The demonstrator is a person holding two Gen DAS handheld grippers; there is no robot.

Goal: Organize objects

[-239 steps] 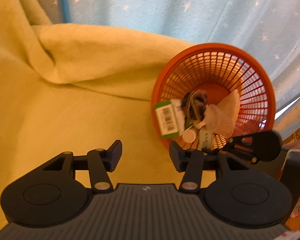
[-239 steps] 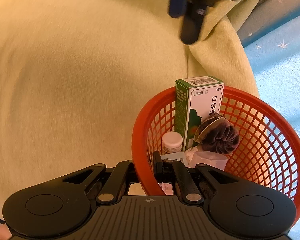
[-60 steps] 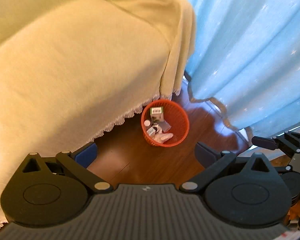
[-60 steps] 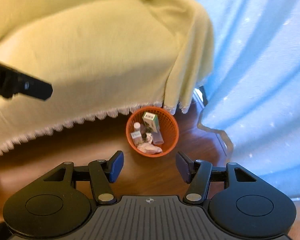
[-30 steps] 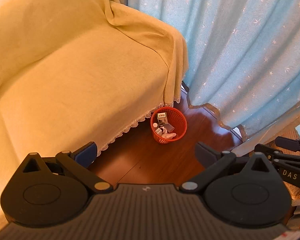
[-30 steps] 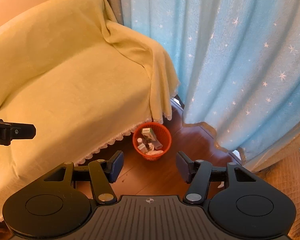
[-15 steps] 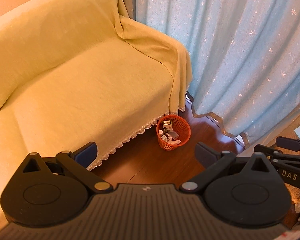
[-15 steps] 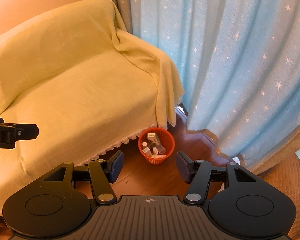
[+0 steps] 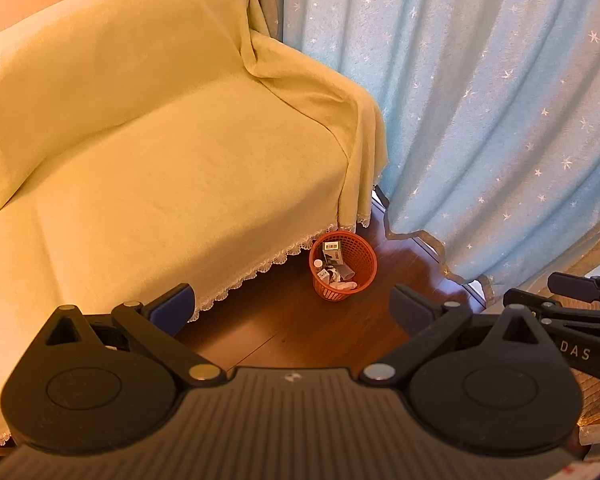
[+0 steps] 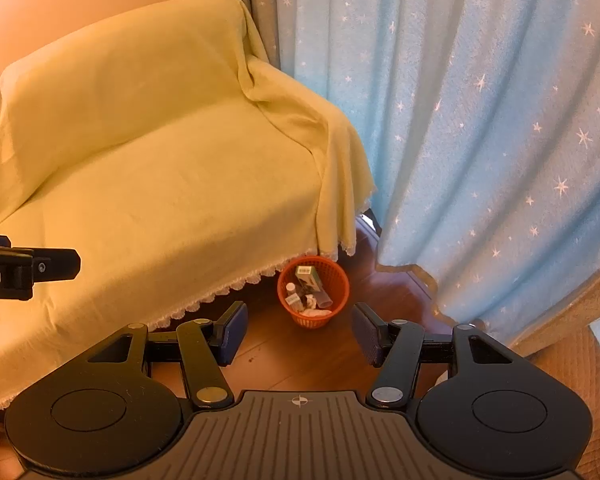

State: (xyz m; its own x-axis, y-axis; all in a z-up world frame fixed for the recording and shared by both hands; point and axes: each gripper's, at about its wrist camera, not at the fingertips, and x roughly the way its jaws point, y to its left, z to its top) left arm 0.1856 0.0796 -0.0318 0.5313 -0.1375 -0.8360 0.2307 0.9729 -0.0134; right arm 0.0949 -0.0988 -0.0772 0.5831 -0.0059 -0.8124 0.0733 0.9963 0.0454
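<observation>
An orange mesh basket (image 9: 364,254) (image 10: 338,278) stands on the wooden floor by the sofa's corner, far below both grippers. Inside it I see a green-and-white box (image 9: 333,251) (image 10: 309,276), a small white bottle (image 10: 291,289) and several other small items. My left gripper (image 9: 292,306) is open wide and holds nothing. My right gripper (image 10: 300,332) is open too, its fingers empty. The right gripper's side shows at the right edge of the left wrist view, and the left gripper's side at the left edge of the right wrist view.
A sofa under a yellow cover (image 9: 160,168) (image 10: 160,168) fills the left. Light blue star-print curtains (image 9: 480,100) (image 10: 480,120) hang on the right down to the brown wooden floor (image 9: 300,328) (image 10: 300,356). A tan quilted surface (image 10: 572,364) lies at lower right.
Both grippers have pulled back and up from the basket, which looks smaller and lower in both views than half a second ago. Both stay open and empty.
</observation>
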